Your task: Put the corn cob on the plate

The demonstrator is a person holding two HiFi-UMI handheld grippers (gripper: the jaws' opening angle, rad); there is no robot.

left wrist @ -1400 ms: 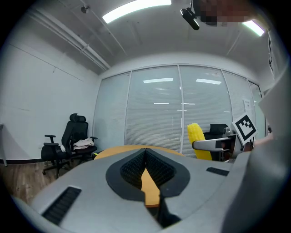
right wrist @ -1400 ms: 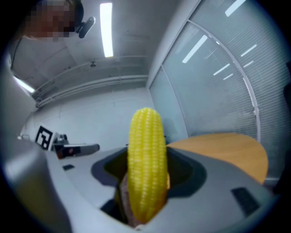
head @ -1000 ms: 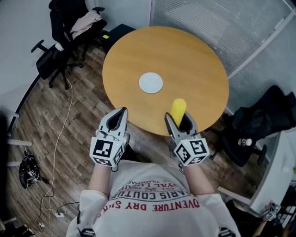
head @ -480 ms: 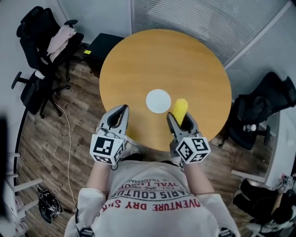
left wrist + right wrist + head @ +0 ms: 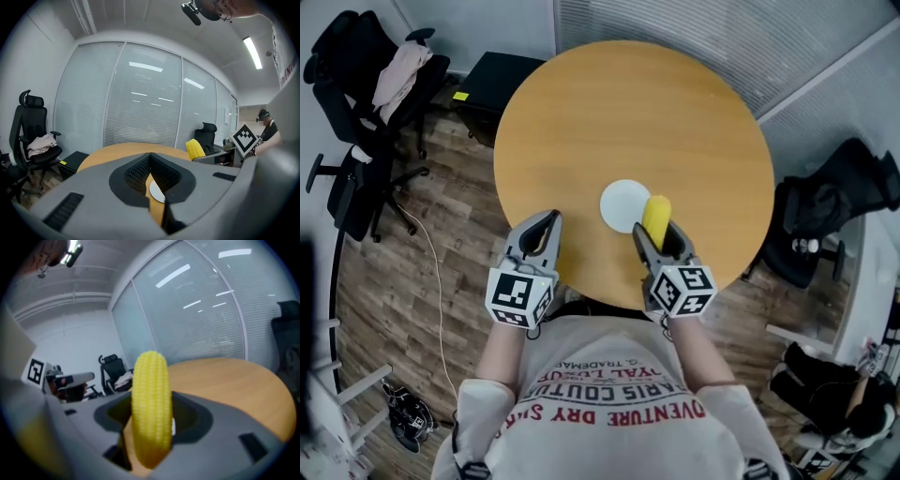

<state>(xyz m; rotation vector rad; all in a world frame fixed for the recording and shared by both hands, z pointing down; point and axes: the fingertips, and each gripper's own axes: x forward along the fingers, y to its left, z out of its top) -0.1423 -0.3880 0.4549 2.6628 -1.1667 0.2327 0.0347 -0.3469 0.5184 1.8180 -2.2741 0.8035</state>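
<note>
A small white plate point(image 5: 622, 204) lies on the round wooden table point(image 5: 628, 103), near its front edge. My right gripper point(image 5: 656, 234) is shut on a yellow corn cob point(image 5: 656, 217), which sticks forward out of the jaws with its tip over the plate's right edge. The right gripper view is filled by the corn cob point(image 5: 151, 408), upright between the jaws. My left gripper point(image 5: 549, 221) hovers over the table's front edge, left of the plate, shut and holding nothing. In the left gripper view the plate point(image 5: 156, 191) shows just beyond the jaws and the corn cob point(image 5: 195, 149) at the right.
Black office chairs stand around the table: one with a pink cloth point(image 5: 398, 70) at the far left, another point(image 5: 834, 202) at the right. A black box point(image 5: 492, 75) sits on the wooden floor by the table's left. Glass walls with blinds lie behind.
Both grippers have come nearer the plate. The corn cob, held throughout, has moved from right of the plate to over its right edge. The left gripper has stayed shut and level with the right.
</note>
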